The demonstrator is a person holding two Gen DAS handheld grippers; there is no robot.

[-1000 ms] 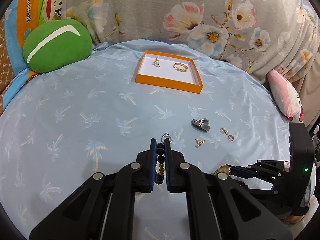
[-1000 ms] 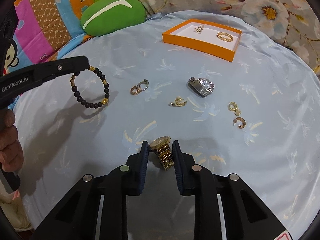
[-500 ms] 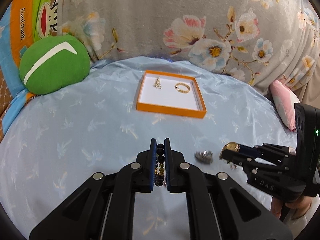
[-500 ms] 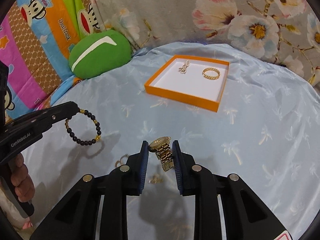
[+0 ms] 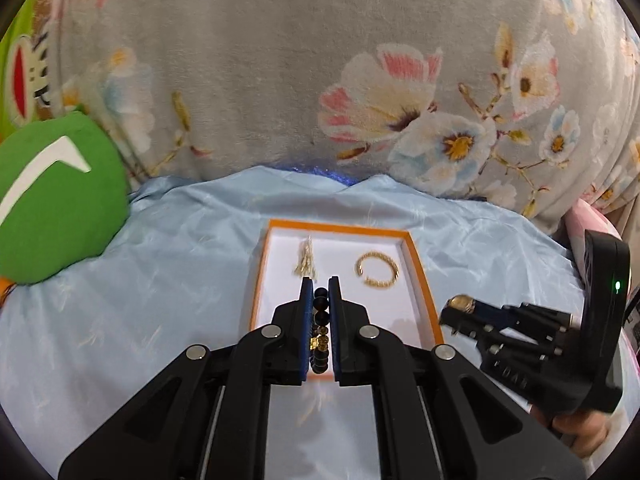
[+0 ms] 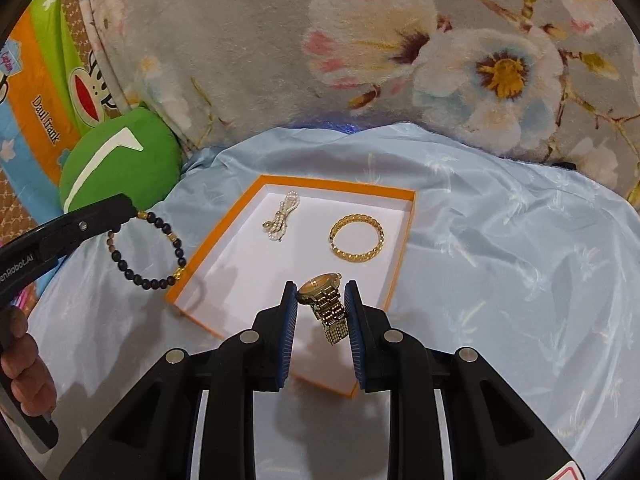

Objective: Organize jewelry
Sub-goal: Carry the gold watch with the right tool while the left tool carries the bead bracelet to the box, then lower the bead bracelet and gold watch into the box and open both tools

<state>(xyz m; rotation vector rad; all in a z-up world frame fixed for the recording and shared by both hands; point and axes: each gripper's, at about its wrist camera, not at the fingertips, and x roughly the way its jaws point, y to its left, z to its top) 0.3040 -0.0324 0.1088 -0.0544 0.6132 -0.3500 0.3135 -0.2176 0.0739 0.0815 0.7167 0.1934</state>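
An orange tray point(image 5: 421, 276) point(image 6: 208, 240) with a white floor lies on the light blue cloth. In it rest a pearl piece point(image 5: 306, 262) point(image 6: 282, 216) and a gold chain bracelet point(image 5: 377, 270) point(image 6: 356, 238). My left gripper point(image 5: 321, 292) is shut on a black bead bracelet point(image 5: 321, 320) point(image 6: 148, 248), which hangs in the air at the tray's near left edge. My right gripper point(image 6: 320, 300) point(image 5: 454, 312) is shut on a gold watch point(image 6: 326, 300) point(image 5: 460, 303), held above the tray's near part, its band dangling.
A green round cushion point(image 5: 52, 196) point(image 6: 120, 160) lies left of the tray. A grey floral blanket point(image 5: 320, 80) rises right behind it. A pink plush point(image 5: 588, 216) sits at the far right. A hand point(image 6: 24, 372) grips the left tool.
Both grippers have travelled forward and slightly up toward the tray, carrying the bead bracelet and the gold watch. The loose pieces on the cloth have dropped out of view.
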